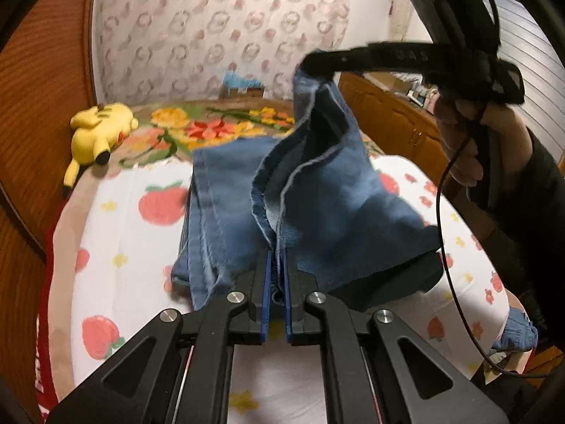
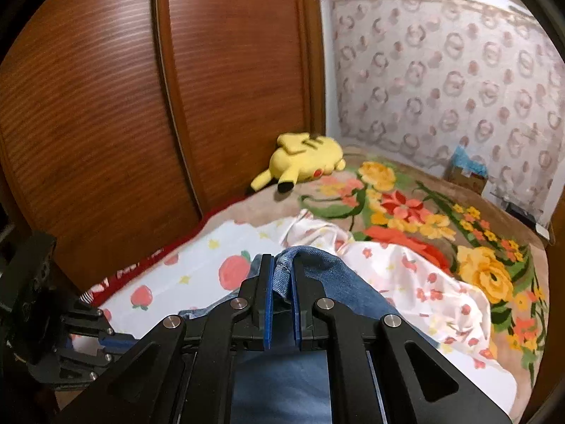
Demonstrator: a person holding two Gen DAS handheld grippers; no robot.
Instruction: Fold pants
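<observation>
Blue denim pants (image 1: 317, 190) are being held up above the fruit-printed white bedsheet (image 1: 123, 233). One hem edge is being pinched by the closed left tongs (image 1: 278, 268). Another fold is being clamped by the right tongs (image 2: 281, 275), narrowed onto the cloth.

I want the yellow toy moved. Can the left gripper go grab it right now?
Probably not yet. The left gripper has its jaws shut on the jeans, and the yellow plush toy lies far off by the wooden wardrobe. It must let go first.

Your right tongs (image 2: 281, 282) pinch a fold of the jeans (image 2: 317, 265) at lower centre. Your left tongs (image 2: 106, 342) sit lower left. A yellow plush (image 2: 303, 160) lies on the bed (image 2: 406, 219) above.
</observation>
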